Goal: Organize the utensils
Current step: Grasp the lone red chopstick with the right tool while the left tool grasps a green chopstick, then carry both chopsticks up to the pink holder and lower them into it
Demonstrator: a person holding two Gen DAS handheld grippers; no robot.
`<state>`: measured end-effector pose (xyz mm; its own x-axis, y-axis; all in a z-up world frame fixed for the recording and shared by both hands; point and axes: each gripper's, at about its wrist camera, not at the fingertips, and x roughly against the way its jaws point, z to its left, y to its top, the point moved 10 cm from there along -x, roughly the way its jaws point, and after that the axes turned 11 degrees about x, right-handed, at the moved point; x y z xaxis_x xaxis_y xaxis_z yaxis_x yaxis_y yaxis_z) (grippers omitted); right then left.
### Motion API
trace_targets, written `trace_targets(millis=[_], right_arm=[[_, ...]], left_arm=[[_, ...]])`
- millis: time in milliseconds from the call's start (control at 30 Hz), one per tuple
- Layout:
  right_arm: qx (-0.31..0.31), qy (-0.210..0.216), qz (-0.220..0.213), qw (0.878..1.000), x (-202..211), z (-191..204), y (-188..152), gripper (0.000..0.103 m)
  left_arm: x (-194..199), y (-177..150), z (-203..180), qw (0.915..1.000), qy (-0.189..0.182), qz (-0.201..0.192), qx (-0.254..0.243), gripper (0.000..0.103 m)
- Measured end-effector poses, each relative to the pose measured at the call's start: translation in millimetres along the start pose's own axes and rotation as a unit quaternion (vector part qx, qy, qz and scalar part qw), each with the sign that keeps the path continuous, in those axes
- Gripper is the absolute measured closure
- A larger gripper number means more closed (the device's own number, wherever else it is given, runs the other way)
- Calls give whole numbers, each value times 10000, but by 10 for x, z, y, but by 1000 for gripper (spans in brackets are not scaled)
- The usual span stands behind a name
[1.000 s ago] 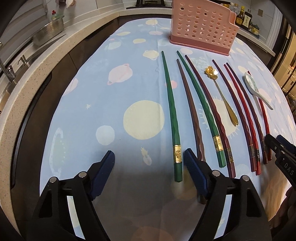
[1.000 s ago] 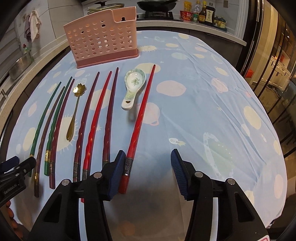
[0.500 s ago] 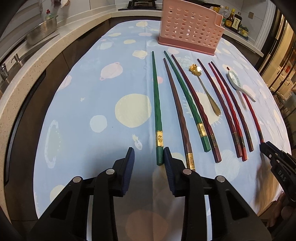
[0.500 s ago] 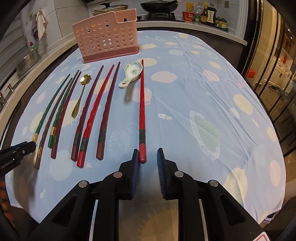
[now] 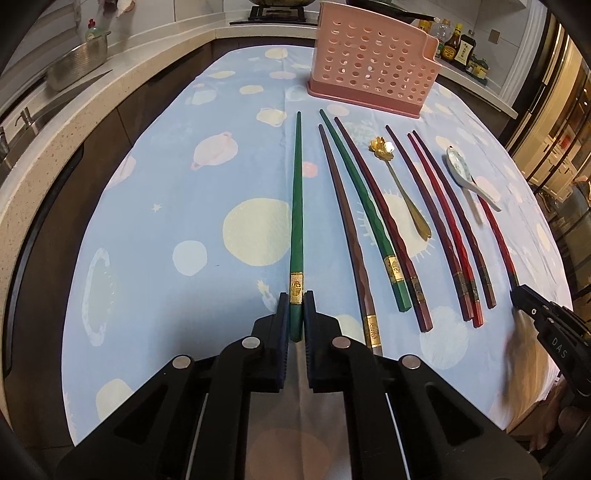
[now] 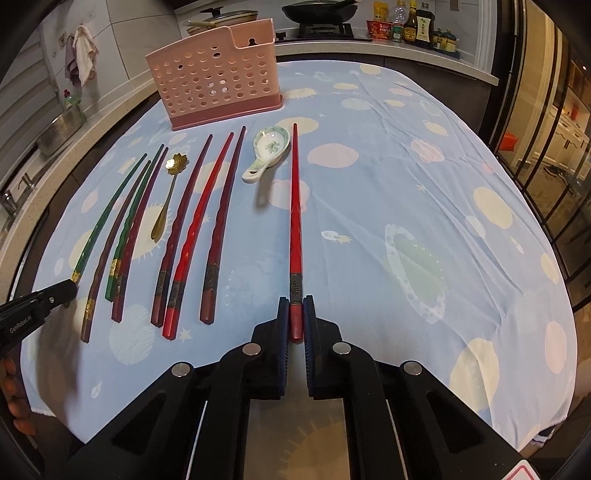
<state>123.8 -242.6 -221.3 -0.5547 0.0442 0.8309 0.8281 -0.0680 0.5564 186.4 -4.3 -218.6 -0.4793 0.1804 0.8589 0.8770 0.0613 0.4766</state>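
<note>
Where a blue planet-print cloth point(image 5: 155, 206) covers the bench | pink utensil holder point(image 5: 373, 70) at far end, stove beyond | left tongs point(image 5: 295, 314) just clenched on green chopstick point(image 5: 296, 206) | right tongs point(image 6: 295, 317) just clenched on red chopstick point(image 6: 294, 206), butts hidden.

A home kitchen. A speckled stone counter point(image 5: 55, 122) wraps around the room, with a faucet point(image 5: 26, 118) and a steel pot point(image 5: 79, 64) at the sink side. A gas stove carries a black wok point(image 6: 319, 11) and a lidded pan point(image 6: 229, 16); sauce bottles point(image 6: 415, 22) stand alongside. A cloth point(image 6: 84, 53) hangs on the tiled wall. The surface wears a blue planet-print tablecloth point(image 6: 406, 166).
</note>
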Motion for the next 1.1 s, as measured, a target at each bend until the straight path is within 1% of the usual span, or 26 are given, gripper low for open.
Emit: trace_targets(millis=[200,400,567,767,933,1100], right_arm=[[-105,-3,-159,9998,313,-107,-75,96],[-125,-5,-528,9985,845,-209,-13,96],[-127,8,-949,9954,1281,-242,174,96],[-112,158,-1400,9900,1645,-228,461,96],[-108,270,-1726,9846,1812,-222,761,96],[-35,310,-1934,9806,1846,-219,1084,96]], left_arm=[[308,-49,37,9999,-74,-130,47,96],[786,-22,69,9989,-191,-417,96,96],[1195,105,15,9965,-344,-747,138,96],[1557,329,-129,9926,-505,-1104,45,96],[1757,580,-285,9885,-603,-1385,-87,96],[1806,874,-465,9858,-665,-1523,-241,96]])
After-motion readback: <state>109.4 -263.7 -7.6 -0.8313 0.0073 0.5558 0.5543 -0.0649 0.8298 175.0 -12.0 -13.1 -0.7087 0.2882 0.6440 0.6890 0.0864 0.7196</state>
